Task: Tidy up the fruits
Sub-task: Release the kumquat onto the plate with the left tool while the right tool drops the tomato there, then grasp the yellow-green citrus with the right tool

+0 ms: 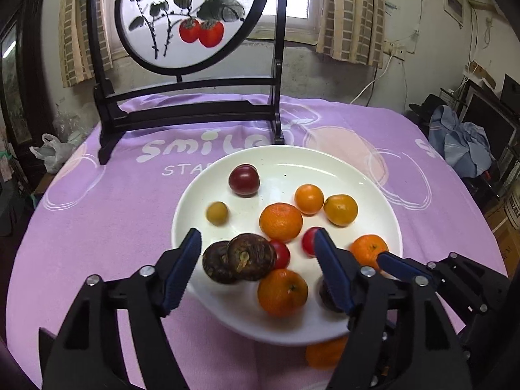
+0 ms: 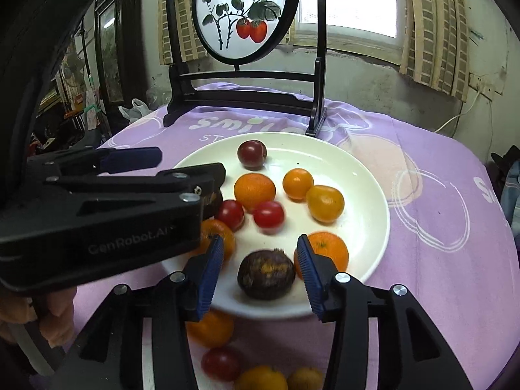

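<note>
Hiding behind the plate [image 2: 367, 227] rim, an orange [image 2: 211, 328] shows partly.

The purple tablecloth [image 1: 97, 214] carries large white lettering that reads "smile" just beyond the far rim of the white plate [image 1: 373, 195], with smaller capitals "STA" beneath it before the plate cuts them off. Another white letter "S" shows at the cloth's far right edge. In the right wrist view, the black side of the left gripper [image 2: 191, 169] bears pale lettering, "GenRobot.AI". The round painted screen [image 1: 188, 16] shows small dark characters and a red seal, too small to read.
</note>
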`<state>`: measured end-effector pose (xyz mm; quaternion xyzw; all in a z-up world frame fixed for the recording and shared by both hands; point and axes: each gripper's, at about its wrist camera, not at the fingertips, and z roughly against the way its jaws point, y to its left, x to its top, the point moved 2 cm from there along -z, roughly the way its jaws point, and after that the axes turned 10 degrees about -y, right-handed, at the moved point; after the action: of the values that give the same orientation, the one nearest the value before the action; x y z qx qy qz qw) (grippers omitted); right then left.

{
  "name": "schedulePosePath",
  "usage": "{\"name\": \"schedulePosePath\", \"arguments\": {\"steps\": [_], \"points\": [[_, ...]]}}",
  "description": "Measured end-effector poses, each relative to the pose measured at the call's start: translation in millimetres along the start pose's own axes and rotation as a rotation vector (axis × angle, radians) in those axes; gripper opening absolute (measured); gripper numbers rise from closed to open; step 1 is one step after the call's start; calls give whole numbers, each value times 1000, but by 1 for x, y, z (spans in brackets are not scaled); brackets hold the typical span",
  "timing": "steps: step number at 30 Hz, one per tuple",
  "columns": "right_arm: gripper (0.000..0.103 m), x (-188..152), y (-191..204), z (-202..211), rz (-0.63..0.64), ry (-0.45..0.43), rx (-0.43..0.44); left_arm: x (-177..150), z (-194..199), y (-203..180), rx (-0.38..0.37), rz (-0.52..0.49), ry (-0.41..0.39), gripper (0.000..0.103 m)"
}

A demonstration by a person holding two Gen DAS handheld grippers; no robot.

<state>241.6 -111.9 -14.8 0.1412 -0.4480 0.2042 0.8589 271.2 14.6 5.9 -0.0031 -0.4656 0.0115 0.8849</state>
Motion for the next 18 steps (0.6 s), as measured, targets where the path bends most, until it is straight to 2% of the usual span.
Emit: {"name": "schedulePosePath", "arguments": {"steps": [2, 5, 13, 18], "points": [[59, -6, -1, 11, -12, -7, 5, -1, 13, -2, -3, -6, -19, 84], [60, -17, 0, 25, -16, -3, 12, -6, 33, -4, -6, 0, -36, 93], [60, -46, -3, 67, -37, 2, 15, -43, 77, -10, -50, 14, -12, 96], [60, -69, -5, 80, -38, 40, 0, -82, 81, -6, -84, 72, 65, 96]]}}
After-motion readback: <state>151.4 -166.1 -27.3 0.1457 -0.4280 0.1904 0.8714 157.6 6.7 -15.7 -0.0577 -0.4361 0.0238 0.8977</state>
